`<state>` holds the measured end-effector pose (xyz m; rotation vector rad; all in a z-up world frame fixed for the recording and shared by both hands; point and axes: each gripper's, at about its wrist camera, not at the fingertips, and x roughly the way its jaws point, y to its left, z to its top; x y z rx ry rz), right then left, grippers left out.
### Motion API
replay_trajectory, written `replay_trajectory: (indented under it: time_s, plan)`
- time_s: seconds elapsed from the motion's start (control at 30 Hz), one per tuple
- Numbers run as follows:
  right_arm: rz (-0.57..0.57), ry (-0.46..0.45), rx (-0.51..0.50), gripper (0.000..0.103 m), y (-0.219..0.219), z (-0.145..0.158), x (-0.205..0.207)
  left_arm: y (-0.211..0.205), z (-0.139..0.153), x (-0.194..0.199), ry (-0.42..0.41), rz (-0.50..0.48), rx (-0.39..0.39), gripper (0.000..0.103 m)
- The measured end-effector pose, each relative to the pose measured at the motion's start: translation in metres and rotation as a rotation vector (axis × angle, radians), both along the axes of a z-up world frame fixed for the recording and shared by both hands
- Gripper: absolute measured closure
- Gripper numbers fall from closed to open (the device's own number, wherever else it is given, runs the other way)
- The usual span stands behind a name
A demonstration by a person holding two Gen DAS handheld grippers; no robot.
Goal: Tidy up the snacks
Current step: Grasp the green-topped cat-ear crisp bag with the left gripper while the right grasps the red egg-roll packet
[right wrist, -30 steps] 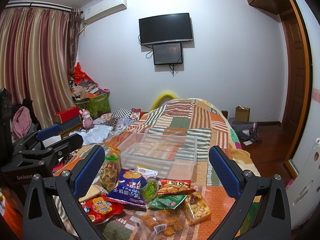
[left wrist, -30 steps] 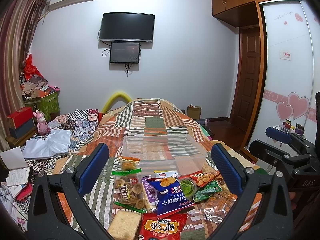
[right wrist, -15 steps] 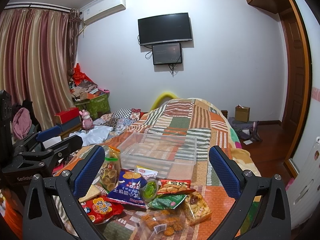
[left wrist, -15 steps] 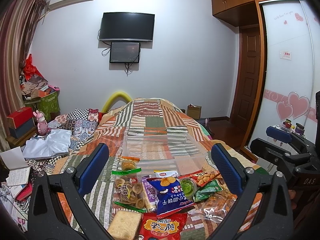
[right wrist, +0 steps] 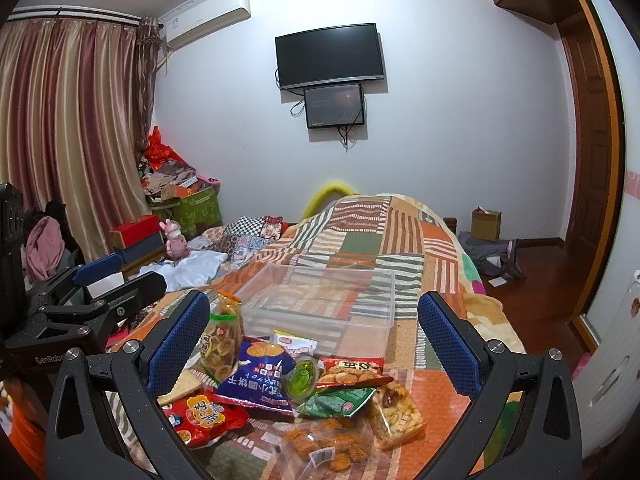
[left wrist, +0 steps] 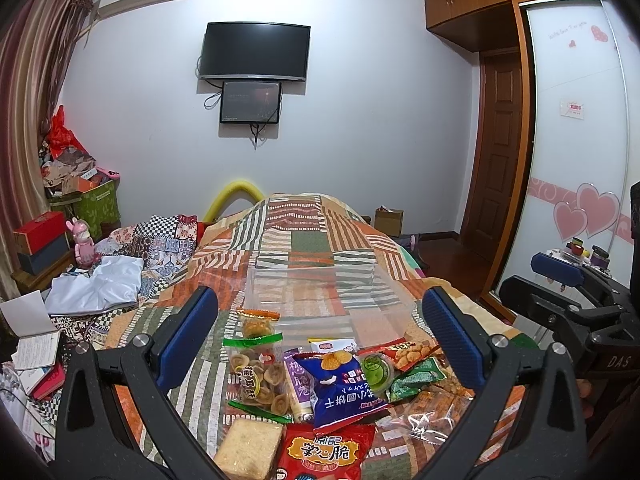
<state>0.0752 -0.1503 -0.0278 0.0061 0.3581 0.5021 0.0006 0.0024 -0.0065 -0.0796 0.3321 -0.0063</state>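
Snacks (left wrist: 320, 380) piled at near edge of the bed (left wrist: 312, 240), right in front of the clear bin (left wrist: 320, 296), likely staged for loading. Bin looks empty. Left gripper (left wrist: 320, 336) and right gripper (right wrist: 314, 336) hover side by side above the pile, aimed forward, fingers spread wide, holding nothing.
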Motion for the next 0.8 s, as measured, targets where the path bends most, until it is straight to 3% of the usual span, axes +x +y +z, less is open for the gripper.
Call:
replay_trajectory:
  time_s: [0.23, 0.8]
  plan:
    - [0.011, 0.036, -0.025, 0.0, 0.003, -0.01, 0.013, 0.005, -0.009, 0.01, 0.04, 0.011, 0.004, 0.0]
    - [0.003, 0.291, -0.14, 0.0, -0.002, -0.074, 0.071, 0.05, -0.081, 0.079, 0.337, 0.043, -0.053, 0.0]
